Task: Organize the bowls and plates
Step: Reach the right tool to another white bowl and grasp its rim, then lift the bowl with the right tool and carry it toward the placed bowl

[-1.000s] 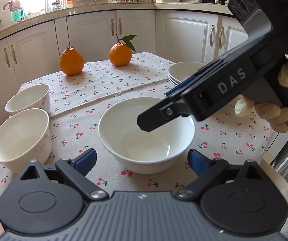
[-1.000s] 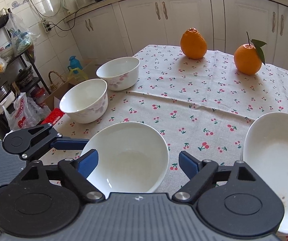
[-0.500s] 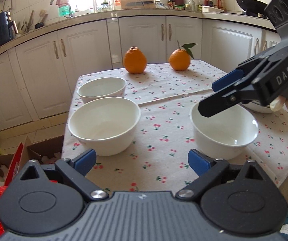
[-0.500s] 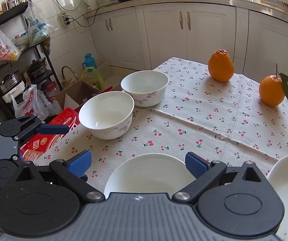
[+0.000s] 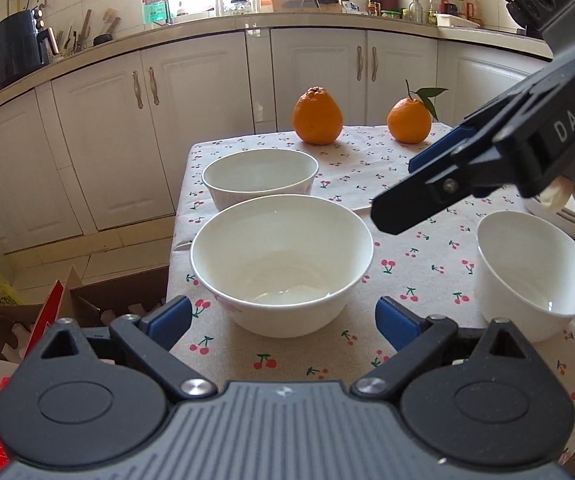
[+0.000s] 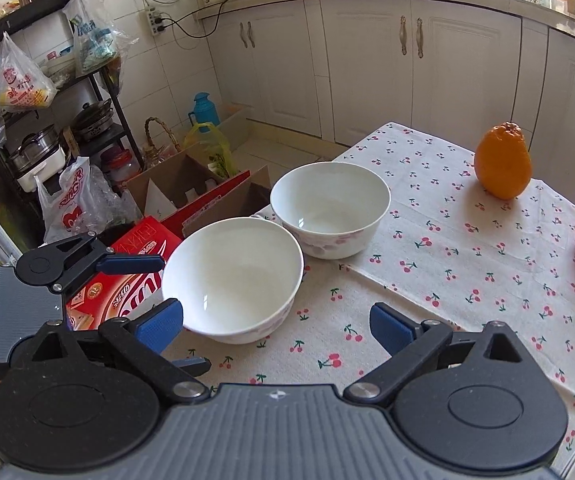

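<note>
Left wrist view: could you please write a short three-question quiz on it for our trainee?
1. True or false: the left tool is shut on the nearest bowl.
2. How many oranges stand on the tablecloth?
3. Which orange bears a leaf? A: the one on the picture's left. B: the one on the picture's right.

Key: 1 false, it stands open with its pads clear of the bowl; 2 two; 3 B.
</note>
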Demonstrator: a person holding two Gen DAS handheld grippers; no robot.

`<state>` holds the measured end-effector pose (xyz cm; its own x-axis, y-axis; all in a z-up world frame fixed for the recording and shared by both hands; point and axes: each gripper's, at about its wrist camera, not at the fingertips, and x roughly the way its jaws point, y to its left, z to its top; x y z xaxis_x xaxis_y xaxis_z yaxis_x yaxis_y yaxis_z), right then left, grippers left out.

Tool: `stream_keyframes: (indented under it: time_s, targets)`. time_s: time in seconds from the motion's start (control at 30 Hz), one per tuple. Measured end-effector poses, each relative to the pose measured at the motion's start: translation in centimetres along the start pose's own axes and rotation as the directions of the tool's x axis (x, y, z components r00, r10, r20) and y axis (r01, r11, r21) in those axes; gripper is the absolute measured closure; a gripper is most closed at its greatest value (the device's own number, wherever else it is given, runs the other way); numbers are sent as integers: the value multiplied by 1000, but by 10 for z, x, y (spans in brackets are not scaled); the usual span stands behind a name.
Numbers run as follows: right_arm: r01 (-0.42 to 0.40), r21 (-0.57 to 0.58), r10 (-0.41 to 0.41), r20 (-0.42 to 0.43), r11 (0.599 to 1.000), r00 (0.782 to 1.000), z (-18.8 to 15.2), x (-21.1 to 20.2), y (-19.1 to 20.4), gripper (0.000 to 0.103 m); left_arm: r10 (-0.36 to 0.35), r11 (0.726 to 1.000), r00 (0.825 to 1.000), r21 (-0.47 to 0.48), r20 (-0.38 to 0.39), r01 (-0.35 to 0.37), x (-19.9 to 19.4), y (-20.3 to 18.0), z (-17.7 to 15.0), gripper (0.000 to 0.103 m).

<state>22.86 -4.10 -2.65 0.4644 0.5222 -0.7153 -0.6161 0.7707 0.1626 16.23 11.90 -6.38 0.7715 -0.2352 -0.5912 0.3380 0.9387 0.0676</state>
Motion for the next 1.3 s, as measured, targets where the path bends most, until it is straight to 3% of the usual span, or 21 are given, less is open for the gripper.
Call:
stream_keyframes:
  time_s: [0.3, 0.83, 1.3]
  targets:
    - [-43, -26, 41, -53, 999, 998, 21, 37, 1, 6, -15, 1000, 1000, -17, -1, 15, 12, 6, 3, 5]
    - [-107, -19, 105, -107, 994, 989, 33, 68, 0, 36, -48, 999, 999, -11, 7, 49, 15, 10, 5, 10]
    - [-121, 0, 120, -103, 993, 987, 32, 62, -2, 38, -51, 999, 999, 4, -5, 51, 11, 7, 9, 11]
